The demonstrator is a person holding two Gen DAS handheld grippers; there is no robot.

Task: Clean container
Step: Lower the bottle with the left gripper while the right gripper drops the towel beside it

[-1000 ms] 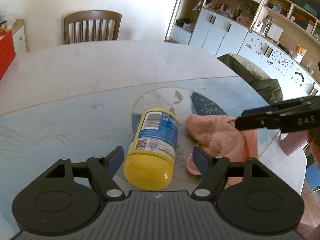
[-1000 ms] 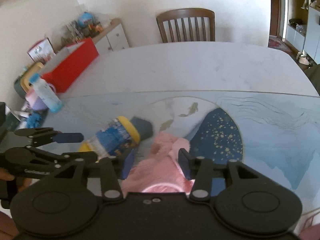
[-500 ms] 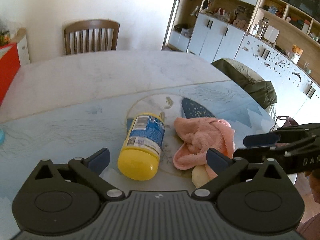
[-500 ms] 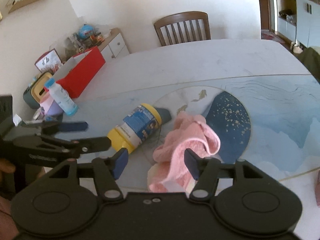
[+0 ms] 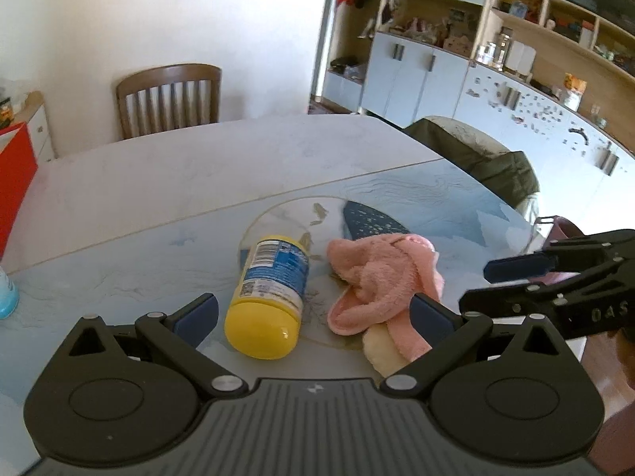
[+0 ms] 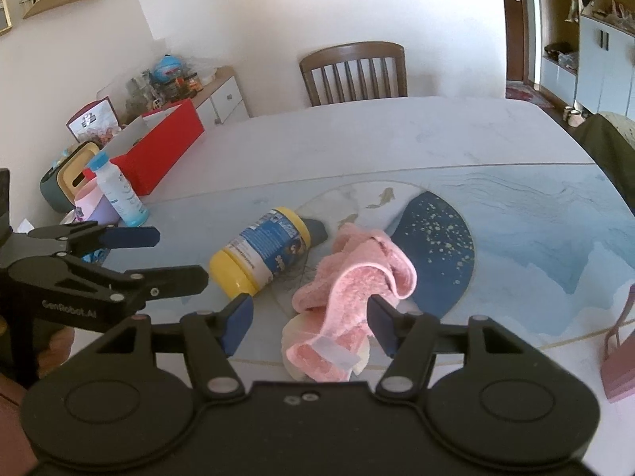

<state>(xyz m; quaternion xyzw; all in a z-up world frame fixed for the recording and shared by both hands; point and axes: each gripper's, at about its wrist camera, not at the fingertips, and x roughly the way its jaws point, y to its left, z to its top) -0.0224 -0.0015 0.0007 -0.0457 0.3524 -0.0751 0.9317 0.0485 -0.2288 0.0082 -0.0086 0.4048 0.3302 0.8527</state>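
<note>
Between the spread blue pads of the left claw (image 5: 313, 315) lies nothing gripped: its jaws have just been opening and now stand released, hovering above and short of the yellow-lidded container (image 5: 274, 295). That container lies on its side on the tabletop (image 5: 158, 182), yellow lid toward the left wrist camera, blue-and-white label with a barcode facing up, its far end resting over the pale round print on the blue table mat (image 5: 119, 269). Just to its right sits a crumpled pink cloth (image 5: 381, 281), apart from the container by a narrow gap, with a cream-coloured piece showing under its near edge.

Seen from the right wrist, the right claw (image 6: 309, 321) is likewise released, its jaws having just been opening; the near end of the pink cloth (image 6: 357, 281) sits between the pads, but they do not press on it. The container (image 6: 264, 256) lies to the cloth's left, and the left claw (image 6: 158, 258) hangs open just left of its lid.

Farther out, a white bottle with a blue cap (image 6: 117, 190) stands near a red box (image 6: 158, 146) at the tabletop's left edge, and a wooden chair (image 6: 353, 71) stands at the far side.
</note>
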